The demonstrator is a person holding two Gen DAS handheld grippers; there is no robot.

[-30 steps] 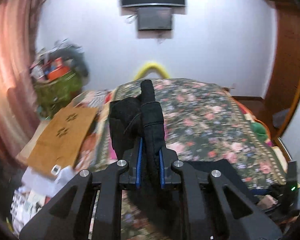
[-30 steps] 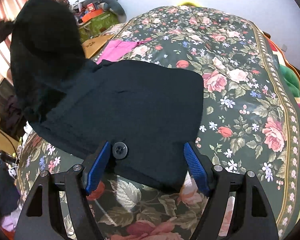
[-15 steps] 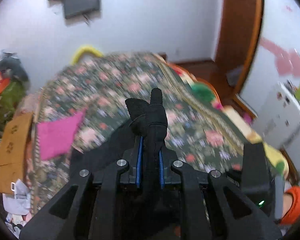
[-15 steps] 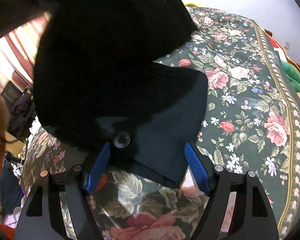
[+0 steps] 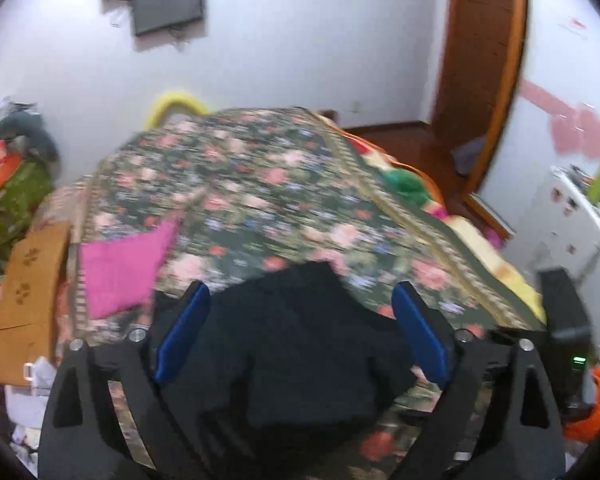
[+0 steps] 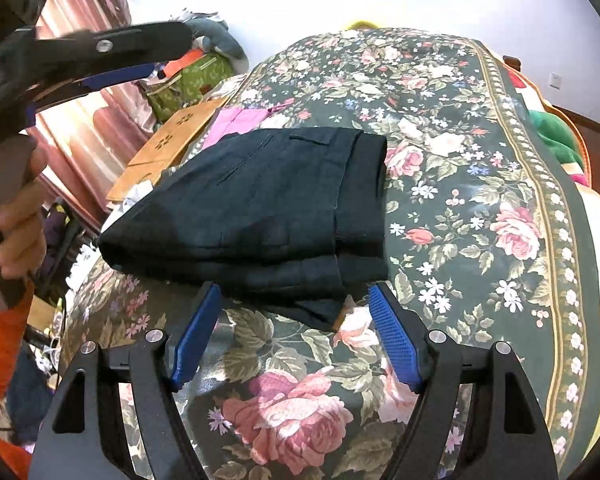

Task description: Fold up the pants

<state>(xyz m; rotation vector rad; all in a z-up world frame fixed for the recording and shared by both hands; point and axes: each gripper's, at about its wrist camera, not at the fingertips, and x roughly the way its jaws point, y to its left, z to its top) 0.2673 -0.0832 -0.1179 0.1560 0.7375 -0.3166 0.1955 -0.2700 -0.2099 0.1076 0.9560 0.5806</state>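
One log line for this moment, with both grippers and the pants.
left gripper: jaws opening, nothing gripped | right gripper: open | black pants: folded on floral bedspread

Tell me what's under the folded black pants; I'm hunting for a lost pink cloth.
The pants lie on the floral bedspread. A pink cloth pokes out behind their far edge; how far it runs underneath is covered.

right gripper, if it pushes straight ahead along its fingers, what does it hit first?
Most likely the near edge of the folded dark pants, which lies just past the open right gripper on the floral bedspread. It points downward, so it might touch the bedspread just short of them; depth is unclear.
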